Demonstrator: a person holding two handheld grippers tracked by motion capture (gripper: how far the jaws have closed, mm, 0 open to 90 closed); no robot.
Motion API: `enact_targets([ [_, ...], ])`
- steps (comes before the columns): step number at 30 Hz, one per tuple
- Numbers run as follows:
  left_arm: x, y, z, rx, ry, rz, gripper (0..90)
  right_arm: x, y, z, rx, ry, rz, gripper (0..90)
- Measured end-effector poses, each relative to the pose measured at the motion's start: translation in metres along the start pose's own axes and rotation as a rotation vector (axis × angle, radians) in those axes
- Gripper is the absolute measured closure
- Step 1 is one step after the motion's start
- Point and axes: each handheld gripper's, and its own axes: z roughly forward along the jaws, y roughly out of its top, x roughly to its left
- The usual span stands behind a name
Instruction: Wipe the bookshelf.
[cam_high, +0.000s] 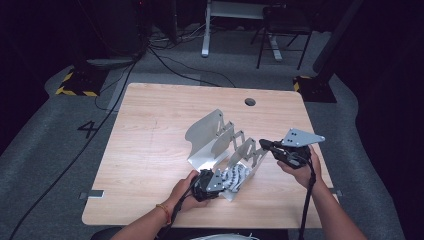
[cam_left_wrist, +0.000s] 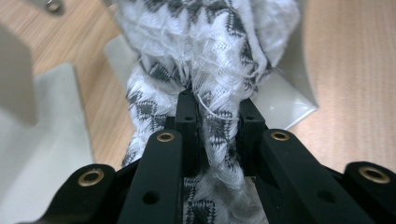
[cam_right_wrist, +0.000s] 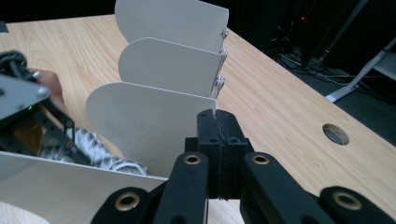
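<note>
At lower centre of the high view, the patterned cloth (cam_left_wrist: 205, 70) was gripped by the left gripper (cam_left_wrist: 217, 109); the rack (cam_right_wrist: 154, 121) edge was pinched by the closed right gripper (cam_right_wrist: 218, 122).

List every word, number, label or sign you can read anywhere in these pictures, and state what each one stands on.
"4": a large dark numeral on the grey carpet floor, left of the light wooden table in the high view.
Yellow-and-black hazard stripes, a warning marking without words, on the dark stand base on the floor beyond the table's left corner.
No readable text on the white folding metal divider rack or the black-and-white patterned knitted cloth.
</note>
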Motion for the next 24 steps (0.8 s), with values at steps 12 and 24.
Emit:
enact_targets([
  [12,0.026,-0.011,-0.005,0.008,0.038,-0.046,77.3,-0.001,0.003,-0.007,0.048,0.035,0.015,88.0],
  [24,0.042,-0.018,-0.009,0.019,0.053,-0.057,77.8,0.009,0.004,-0.023,0.058,0.074,0.050,86.0],
])
